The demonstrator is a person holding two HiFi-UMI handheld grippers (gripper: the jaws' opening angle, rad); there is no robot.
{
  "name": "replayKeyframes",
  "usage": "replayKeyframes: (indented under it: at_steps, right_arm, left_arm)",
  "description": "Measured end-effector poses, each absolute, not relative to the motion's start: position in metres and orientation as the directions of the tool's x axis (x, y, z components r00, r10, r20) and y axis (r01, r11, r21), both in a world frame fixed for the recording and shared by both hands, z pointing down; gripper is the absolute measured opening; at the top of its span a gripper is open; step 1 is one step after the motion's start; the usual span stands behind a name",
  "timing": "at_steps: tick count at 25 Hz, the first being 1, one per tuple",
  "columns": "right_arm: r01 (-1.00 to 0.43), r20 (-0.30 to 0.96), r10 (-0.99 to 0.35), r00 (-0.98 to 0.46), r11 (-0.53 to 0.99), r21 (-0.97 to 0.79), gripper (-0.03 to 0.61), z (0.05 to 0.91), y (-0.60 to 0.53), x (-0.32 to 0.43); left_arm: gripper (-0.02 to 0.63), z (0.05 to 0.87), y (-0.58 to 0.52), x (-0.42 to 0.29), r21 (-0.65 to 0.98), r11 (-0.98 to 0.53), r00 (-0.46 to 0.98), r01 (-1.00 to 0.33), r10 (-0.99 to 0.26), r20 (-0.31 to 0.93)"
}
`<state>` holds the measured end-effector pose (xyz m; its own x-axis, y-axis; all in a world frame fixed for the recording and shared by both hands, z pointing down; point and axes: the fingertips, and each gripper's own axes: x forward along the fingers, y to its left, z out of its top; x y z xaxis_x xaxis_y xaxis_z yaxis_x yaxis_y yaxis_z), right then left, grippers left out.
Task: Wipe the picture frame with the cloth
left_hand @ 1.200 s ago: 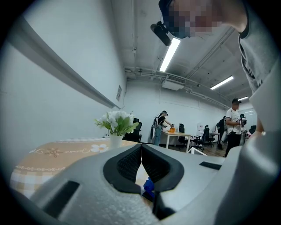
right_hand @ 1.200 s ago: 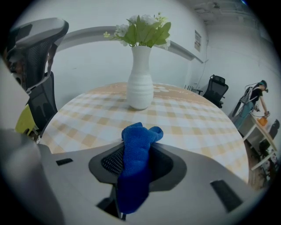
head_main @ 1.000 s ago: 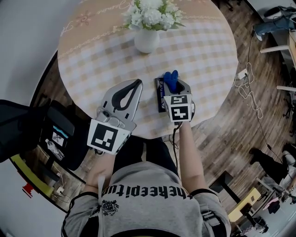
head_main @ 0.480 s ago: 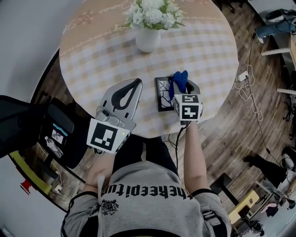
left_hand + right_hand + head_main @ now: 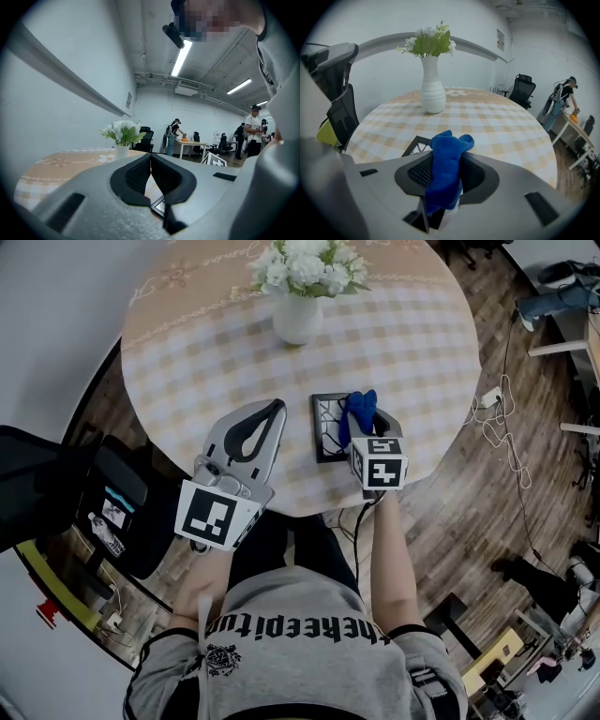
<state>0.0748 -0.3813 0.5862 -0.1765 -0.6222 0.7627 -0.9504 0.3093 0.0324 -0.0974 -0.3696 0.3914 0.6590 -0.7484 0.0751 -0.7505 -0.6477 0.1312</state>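
R tool (image 5: 445, 163) nearer, tight on cloth (image 5: 450, 143)

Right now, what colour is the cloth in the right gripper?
Solid blue cloth, clearest in the right gripper view.

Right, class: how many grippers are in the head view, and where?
2. The left gripper, shut and empty, is over the near edge of the table; the right gripper clamps the blue cloth at the picture frame.
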Motion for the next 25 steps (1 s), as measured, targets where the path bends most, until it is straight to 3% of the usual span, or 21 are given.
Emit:
replayKeyframes:
  at_steps: [12,25]
  right_arm:
    - [-0.941,0.763,-0.604,-0.230,0.338,-0.016,0.141,0.588,-0.353,0.073]
    - [-0.900,0.761,-0.565,-0.319,0.432,-0.057,0.141,0.592,-0.355,0.015]
  left_arm:
    - [0.017,0.388,-0.352,-0.086,0.166,-0.634,0.653,-0.755,-0.751,0.099]
    - [0.017,0.386,-0.345,-0.112,0.129,-0.602,0.613,-0.788,-0.787,0.068]
